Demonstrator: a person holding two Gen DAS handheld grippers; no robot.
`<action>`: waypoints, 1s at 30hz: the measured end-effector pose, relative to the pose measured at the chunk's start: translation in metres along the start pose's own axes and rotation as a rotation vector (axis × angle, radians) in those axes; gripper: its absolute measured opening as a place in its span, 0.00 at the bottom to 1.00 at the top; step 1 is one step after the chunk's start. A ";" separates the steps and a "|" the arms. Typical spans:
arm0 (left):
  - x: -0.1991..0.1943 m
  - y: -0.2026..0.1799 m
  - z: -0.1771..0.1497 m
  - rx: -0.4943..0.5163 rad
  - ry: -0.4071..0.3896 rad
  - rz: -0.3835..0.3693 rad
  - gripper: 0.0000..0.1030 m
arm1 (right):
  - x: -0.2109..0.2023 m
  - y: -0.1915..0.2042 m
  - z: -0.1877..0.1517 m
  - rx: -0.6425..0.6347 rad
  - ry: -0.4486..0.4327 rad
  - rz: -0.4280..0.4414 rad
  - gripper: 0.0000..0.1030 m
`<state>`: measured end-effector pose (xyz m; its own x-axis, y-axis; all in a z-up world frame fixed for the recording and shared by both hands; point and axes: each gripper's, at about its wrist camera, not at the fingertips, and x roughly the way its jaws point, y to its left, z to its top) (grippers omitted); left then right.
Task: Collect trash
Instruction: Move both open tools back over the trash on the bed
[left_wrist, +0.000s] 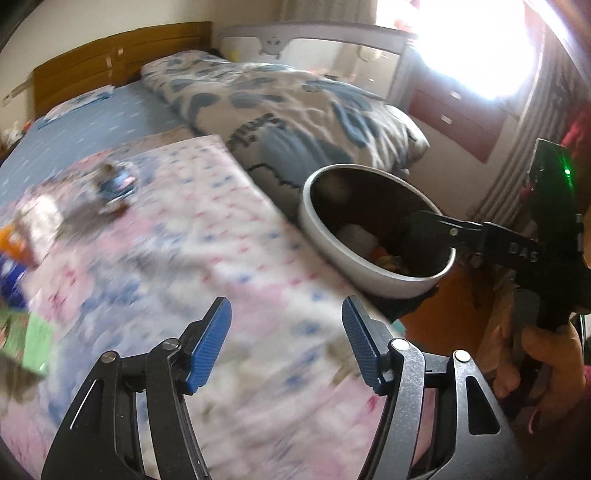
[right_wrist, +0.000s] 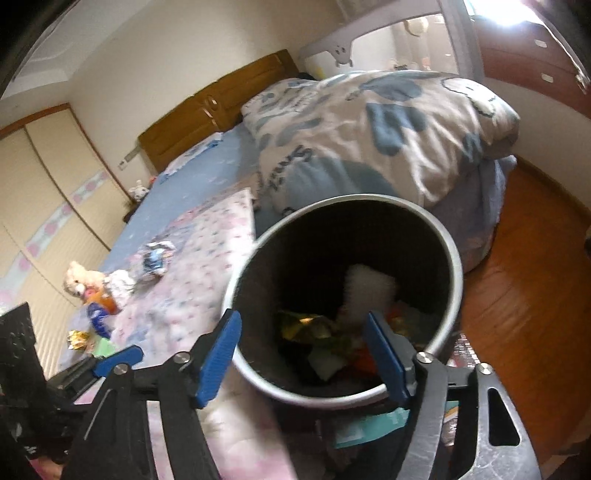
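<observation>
Trash (right_wrist: 325, 332) heaped in round bin (right_wrist: 448, 314)

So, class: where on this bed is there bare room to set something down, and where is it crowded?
Free: the pink blanket between the crumpled wrapper and the trash bin; also the blue sheet toward the headboard. Crowded: the litter around the teddy bear.
</observation>
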<state>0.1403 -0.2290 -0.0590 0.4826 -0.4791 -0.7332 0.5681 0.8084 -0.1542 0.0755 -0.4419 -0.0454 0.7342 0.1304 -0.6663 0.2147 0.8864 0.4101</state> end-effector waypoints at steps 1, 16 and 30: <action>-0.003 0.005 -0.003 -0.008 -0.002 0.010 0.62 | 0.000 0.006 -0.003 -0.004 -0.001 0.014 0.74; -0.060 0.095 -0.058 -0.188 -0.047 0.144 0.62 | 0.024 0.089 -0.038 -0.103 0.068 0.145 0.74; -0.104 0.188 -0.103 -0.381 -0.073 0.297 0.62 | 0.055 0.168 -0.069 -0.250 0.163 0.290 0.75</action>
<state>0.1281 0.0079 -0.0807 0.6402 -0.2209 -0.7358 0.1209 0.9748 -0.1874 0.1077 -0.2550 -0.0562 0.6251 0.4417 -0.6436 -0.1643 0.8805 0.4447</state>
